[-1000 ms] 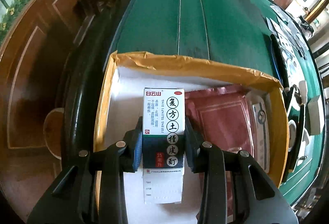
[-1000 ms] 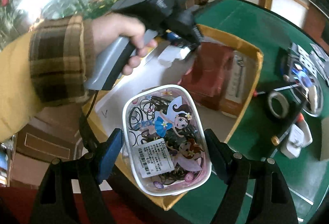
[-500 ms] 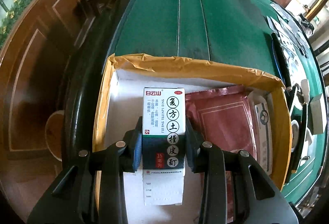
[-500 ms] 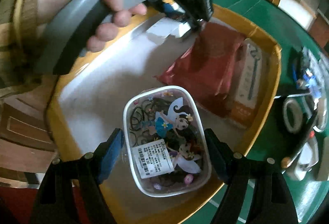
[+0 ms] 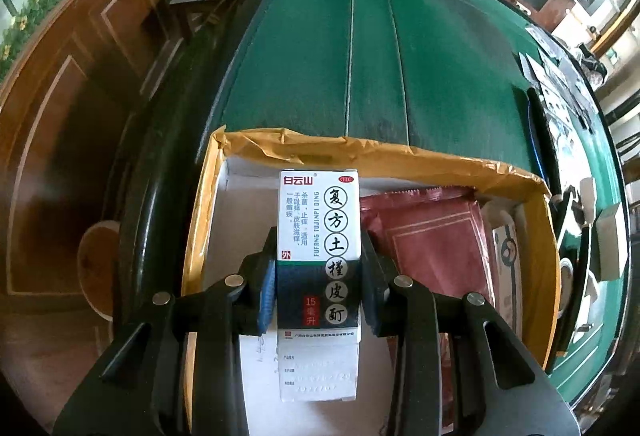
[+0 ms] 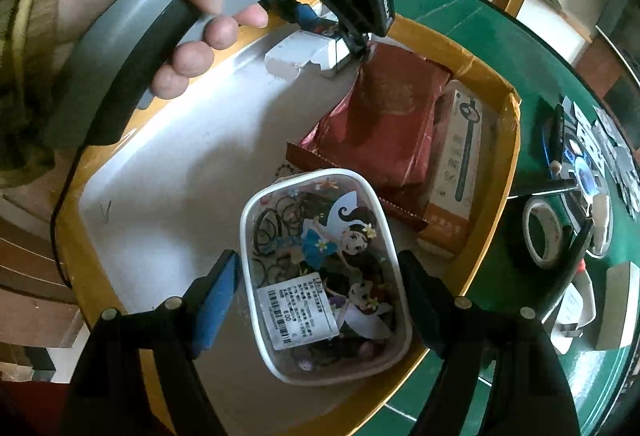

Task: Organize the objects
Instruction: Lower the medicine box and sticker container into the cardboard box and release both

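Lowering into cardboard box (image 6: 496, 171): left gripper (image 5: 320, 288) clamps medicine carton (image 5: 318, 236); right gripper (image 6: 320, 300) clamps hair-tie tub (image 6: 320, 268); release flat, clear of red pouch (image 6: 384, 123) ahead.

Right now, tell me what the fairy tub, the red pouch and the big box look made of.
Fairy tub: clear plastic, probably; hair ties show through the lid, white rim glossy.
Red pouch: likely foil or plastic film; shiny, creased, serrated sealed edge.
Big box: cardboard, apparently, white inside, its rim wrapped in wrinkled glossy tan tape.

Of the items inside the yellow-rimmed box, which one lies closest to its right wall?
The tan-and-white carton with a long-handled tool pictured on it; the red foil pouch lies left of it, away from that wall.
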Demonstrator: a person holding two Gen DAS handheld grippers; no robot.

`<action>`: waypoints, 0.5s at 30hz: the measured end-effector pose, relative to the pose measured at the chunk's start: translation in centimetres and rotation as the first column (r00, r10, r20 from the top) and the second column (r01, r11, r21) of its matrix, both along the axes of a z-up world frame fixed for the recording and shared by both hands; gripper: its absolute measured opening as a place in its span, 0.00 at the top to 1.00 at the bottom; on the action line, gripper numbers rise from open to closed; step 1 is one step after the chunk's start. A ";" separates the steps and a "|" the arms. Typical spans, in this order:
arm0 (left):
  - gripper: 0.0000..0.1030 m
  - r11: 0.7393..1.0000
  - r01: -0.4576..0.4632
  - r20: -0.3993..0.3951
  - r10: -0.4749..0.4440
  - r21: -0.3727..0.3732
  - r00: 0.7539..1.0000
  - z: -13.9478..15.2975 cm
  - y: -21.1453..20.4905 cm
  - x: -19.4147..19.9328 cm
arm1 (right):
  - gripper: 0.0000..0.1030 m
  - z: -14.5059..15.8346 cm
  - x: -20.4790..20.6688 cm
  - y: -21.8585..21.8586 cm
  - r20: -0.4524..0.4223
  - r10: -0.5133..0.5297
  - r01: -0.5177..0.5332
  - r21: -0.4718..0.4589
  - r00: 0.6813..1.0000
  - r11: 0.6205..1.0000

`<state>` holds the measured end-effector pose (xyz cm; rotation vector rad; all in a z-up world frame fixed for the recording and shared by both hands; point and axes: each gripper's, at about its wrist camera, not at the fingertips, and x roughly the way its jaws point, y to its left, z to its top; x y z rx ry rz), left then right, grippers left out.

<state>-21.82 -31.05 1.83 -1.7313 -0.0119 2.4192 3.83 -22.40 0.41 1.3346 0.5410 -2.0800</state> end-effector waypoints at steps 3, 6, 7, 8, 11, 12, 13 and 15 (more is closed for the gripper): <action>0.55 1.000 -0.008 -0.003 0.008 -0.020 1.000 0.1 0.0 0.0 | 0.20 0.6 -0.3 0.0 0.018 0.001 -0.001 -0.010 1.000 1.000; 0.44 0.999 -0.017 -0.029 0.017 -0.029 0.999 0.6 -0.2 0.4 | 0.18 1.2 -0.3 0.2 0.021 0.004 -0.003 -0.025 1.000 1.000; 0.44 0.999 -0.017 -0.030 0.017 -0.029 0.999 0.8 -0.2 0.6 | 0.18 1.5 -0.3 0.2 0.021 0.006 -0.006 -0.029 1.000 1.000; 0.44 0.999 -0.017 -0.032 0.016 -0.037 0.999 0.9 -0.2 0.8 | 0.18 1.8 -0.2 0.3 0.022 0.011 -0.010 -0.036 1.000 0.999; 0.43 0.997 -0.010 -0.049 0.007 -0.073 0.999 1.5 -0.1 1.5 | 0.17 2.9 -0.1 0.5 0.017 0.015 -0.014 -0.064 1.000 0.998; 0.39 0.996 -0.010 -0.060 0.005 -0.085 0.998 1.7 0.0 1.8 | 0.17 3.3 -0.1 0.5 0.015 0.017 -0.015 -0.075 1.000 0.997; 0.35 0.995 -0.010 -0.074 0.002 -0.095 0.997 2.1 0.0 2.1 | 0.17 3.6 -0.1 0.7 0.012 0.019 -0.018 -0.089 1.000 0.996; 0.32 0.994 0.005 -0.102 -0.016 -0.108 0.995 2.8 0.1 2.7 | 0.17 4.7 0.3 1.2 -0.001 0.024 -0.024 -0.121 1.000 0.992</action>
